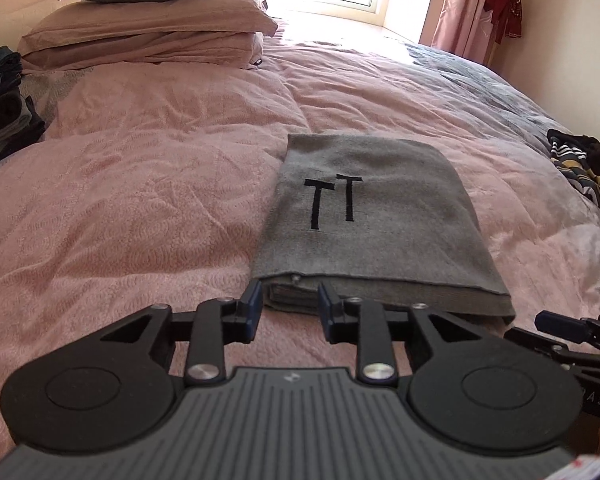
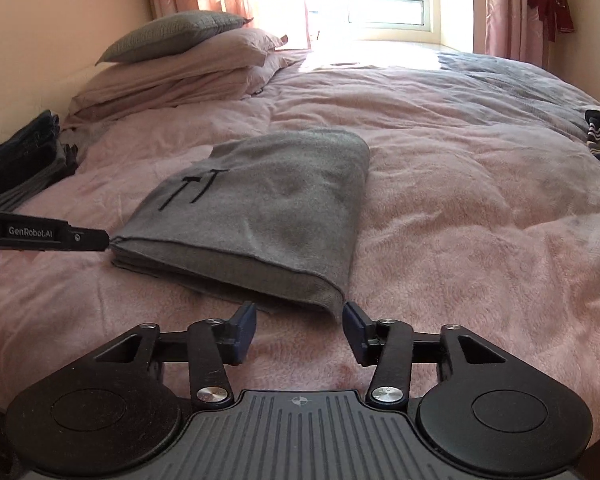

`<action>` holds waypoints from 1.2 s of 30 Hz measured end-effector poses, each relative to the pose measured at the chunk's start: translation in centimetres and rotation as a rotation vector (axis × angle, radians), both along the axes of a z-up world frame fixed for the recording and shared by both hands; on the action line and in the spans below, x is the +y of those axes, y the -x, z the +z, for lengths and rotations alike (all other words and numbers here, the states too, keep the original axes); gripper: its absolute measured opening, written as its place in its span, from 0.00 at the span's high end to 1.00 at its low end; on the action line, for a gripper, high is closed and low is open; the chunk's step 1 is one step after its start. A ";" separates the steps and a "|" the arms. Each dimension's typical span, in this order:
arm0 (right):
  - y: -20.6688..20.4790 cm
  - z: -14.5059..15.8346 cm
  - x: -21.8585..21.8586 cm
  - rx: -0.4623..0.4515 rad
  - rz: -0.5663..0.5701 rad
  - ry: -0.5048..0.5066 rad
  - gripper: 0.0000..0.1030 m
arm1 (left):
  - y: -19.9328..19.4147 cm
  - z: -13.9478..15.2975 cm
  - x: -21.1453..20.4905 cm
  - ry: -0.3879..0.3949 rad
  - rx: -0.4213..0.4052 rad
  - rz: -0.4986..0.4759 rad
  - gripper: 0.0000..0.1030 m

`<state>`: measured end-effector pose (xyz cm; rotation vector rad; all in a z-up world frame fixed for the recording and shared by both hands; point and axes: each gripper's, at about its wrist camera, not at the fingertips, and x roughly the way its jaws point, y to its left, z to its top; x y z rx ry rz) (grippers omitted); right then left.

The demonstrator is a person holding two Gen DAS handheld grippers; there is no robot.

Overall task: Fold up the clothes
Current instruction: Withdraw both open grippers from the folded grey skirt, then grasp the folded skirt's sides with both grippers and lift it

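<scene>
The left tongs [image 1: 288, 308] stand open and empty, fingers just short of the near-left corner of the folded grey garment [image 1: 376, 216]. The right tongs [image 2: 300, 328] are likewise open and empty at the garment's near-right corner.

The garment lies on the pink duvet [image 1: 140, 200] as a flat, thick rectangle, layered edges stacked along its near end and a black "TT" mark on top. It looks like soft, fairly heavy knit: limp, likely to sag and splay its layers if lifted by one point. The soundest hold is probably both near corners at once, pinching through all layers.

Beyond the garment to the left sits a pile of pillows [image 1: 152, 28]; left of it dark folded clothes [image 1: 4, 100]; right of it a striped heap [image 1: 584, 164].
</scene>
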<state>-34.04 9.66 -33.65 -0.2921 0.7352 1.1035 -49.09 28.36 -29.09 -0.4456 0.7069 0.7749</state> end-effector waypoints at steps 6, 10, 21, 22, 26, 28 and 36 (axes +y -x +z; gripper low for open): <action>1.7 2.6 -2.0 0.008 -0.010 -0.048 0.40 | 0.7 2.2 -3.6 -0.044 0.029 -0.021 0.58; 2.7 3.5 -3.4 0.005 -0.022 -0.064 0.39 | 1.1 3.3 -5.5 -0.057 0.027 -0.051 0.53; 4.2 4.7 -6.7 -0.013 -0.073 -0.085 0.39 | 1.8 4.9 -8.8 -0.095 -0.011 -0.122 0.50; 4.2 4.8 -6.9 -0.017 -0.075 -0.089 0.39 | 1.9 4.9 -8.8 -0.097 -0.016 -0.127 0.50; 4.4 5.0 -7.0 -0.091 -0.050 -0.110 0.39 | 2.2 4.3 -8.0 -0.115 -0.038 -0.142 0.50; 4.8 4.8 -6.5 -0.180 -0.012 -0.114 0.39 | 2.1 3.7 -7.2 -0.149 -0.039 -0.159 0.55; 5.9 0.5 -1.0 -0.508 0.174 -0.011 0.60 | -1.6 -0.2 -3.8 -0.373 0.102 -0.342 0.63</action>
